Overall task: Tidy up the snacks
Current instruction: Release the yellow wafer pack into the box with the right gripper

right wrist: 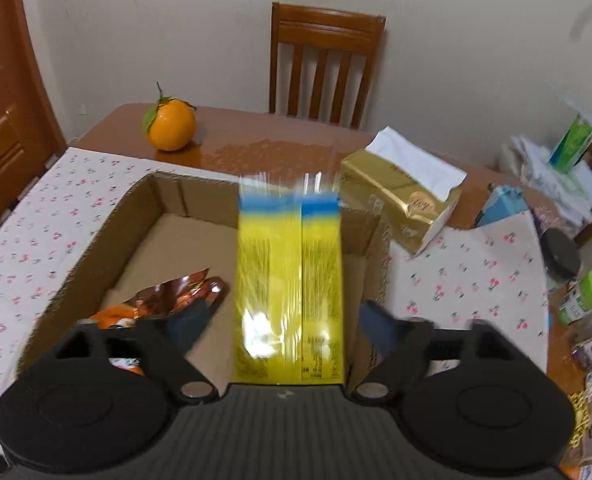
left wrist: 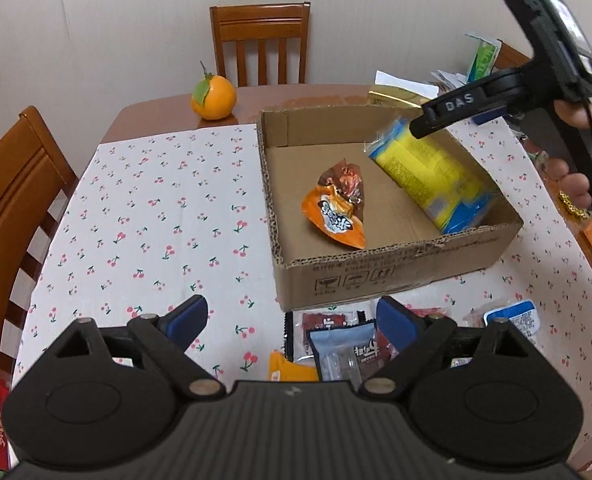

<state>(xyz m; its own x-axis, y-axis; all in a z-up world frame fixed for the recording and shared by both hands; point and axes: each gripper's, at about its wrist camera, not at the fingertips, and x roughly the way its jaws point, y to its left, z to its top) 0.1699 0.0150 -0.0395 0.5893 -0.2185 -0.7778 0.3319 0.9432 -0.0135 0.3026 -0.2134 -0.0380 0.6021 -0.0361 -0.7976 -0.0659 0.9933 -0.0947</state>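
on the right tongs (left wrist: 417, 128) "das" in white, both tongs spread (empty), left tongs (left wrist: 292, 320) too

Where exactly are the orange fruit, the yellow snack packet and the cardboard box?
Orange fruit (left wrist: 214, 97): left wrist view, middle of its peel.
Yellow snack packet (right wrist: 290, 280): right wrist view, centre of its printed face.
Cardboard box (left wrist: 375, 276): left wrist view, printed near wall.

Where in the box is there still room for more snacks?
Inside the cardboard box, bare floor shows along the back wall and in the near corner between the orange snack bag and the yellow packet. The cherry tablecloth left of the box is bare too. It is crowded just in front of the box, where packets lie.
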